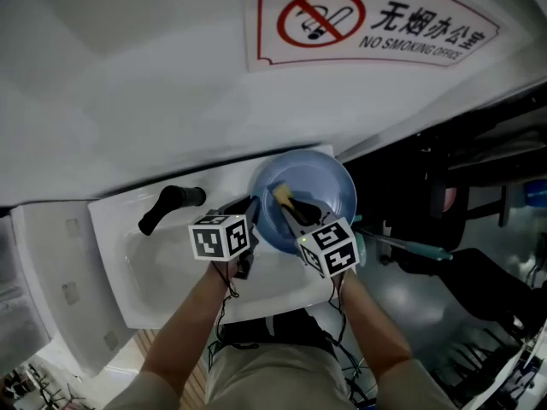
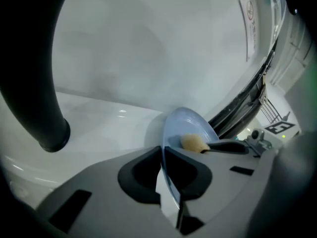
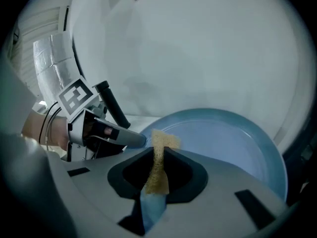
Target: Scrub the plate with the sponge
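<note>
Left gripper (image 1: 254,207) clamping plate (image 1: 329,186), right gripper (image 1: 291,204) clamping sponge (image 1: 281,194), hide plate's rim.

The person is wearing pale khaki trousers (image 1: 275,372), and thin black cables (image 1: 225,304) are trailing along both forearms. The left gripper (image 1: 253,205) and the right gripper (image 1: 292,203) are each showing a smooth grey shell with dark, rounded jaw pads and small black rectangular slots. Each is carrying a white cube (image 1: 222,236) printed with black square markers, and a small green light (image 1: 303,239) is glowing beside the right one's cube.
</note>
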`<state>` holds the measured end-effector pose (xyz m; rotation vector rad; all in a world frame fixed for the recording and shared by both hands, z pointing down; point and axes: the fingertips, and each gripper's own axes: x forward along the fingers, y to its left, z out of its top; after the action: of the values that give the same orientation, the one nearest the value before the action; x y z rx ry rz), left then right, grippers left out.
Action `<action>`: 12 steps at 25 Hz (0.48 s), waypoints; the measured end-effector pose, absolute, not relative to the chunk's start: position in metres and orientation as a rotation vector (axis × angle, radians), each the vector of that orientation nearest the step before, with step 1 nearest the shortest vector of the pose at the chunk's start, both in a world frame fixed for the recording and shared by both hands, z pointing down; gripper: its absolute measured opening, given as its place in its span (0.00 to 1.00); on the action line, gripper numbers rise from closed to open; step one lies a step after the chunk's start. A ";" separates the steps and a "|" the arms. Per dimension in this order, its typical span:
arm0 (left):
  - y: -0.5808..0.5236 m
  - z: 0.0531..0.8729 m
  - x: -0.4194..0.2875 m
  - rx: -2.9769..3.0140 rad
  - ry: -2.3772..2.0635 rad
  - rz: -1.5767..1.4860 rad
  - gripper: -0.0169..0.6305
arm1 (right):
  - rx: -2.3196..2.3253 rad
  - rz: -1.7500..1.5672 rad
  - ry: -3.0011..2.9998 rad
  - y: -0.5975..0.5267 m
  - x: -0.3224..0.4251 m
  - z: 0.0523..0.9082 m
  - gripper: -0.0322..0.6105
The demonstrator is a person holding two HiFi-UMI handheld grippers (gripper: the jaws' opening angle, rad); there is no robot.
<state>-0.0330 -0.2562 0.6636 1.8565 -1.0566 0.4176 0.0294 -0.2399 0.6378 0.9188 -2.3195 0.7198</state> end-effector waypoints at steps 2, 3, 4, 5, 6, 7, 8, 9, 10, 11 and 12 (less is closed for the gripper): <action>-0.258 0.664 -0.034 1.840 -1.062 0.415 0.07 | 0.862 0.716 -2.319 -0.237 0.020 0.642 0.16; -0.258 0.664 -0.034 1.836 -1.062 0.417 0.07 | 0.837 0.706 -2.319 -0.237 0.015 0.645 0.16; -0.259 0.664 -0.034 1.832 -1.061 0.421 0.07 | 0.817 0.694 -2.321 -0.237 0.010 0.646 0.16; -0.259 0.664 -0.034 1.830 -1.060 0.427 0.07 | 0.803 0.684 -2.324 -0.240 0.006 0.647 0.16; -0.258 0.663 -0.034 1.829 -1.058 0.434 0.06 | 0.796 0.674 -2.328 -0.243 0.002 0.647 0.16; -0.258 0.663 -0.033 1.827 -1.055 0.441 0.06 | 0.796 0.662 -2.331 -0.249 -0.002 0.647 0.16; -0.257 0.664 -0.033 1.824 -1.052 0.444 0.06 | 0.803 0.645 -2.332 -0.255 -0.005 0.647 0.16; -0.256 0.664 -0.033 1.817 -1.052 0.442 0.06 | 0.815 0.624 -2.331 -0.261 -0.007 0.646 0.16; -0.256 0.664 -0.034 1.805 -1.053 0.432 0.06 | 0.831 0.600 -2.326 -0.268 -0.008 0.646 0.16; -0.257 0.663 -0.035 1.792 -1.054 0.419 0.07 | 0.856 0.580 -2.317 -0.274 -0.008 0.646 0.16; -0.258 0.663 -0.036 1.779 -1.055 0.407 0.07 | 0.886 0.563 -2.304 -0.280 -0.006 0.647 0.16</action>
<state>-0.0362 -0.2577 0.6626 1.7793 -1.0549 0.4068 -0.0058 -0.2805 0.6465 0.8862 -2.3042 0.5627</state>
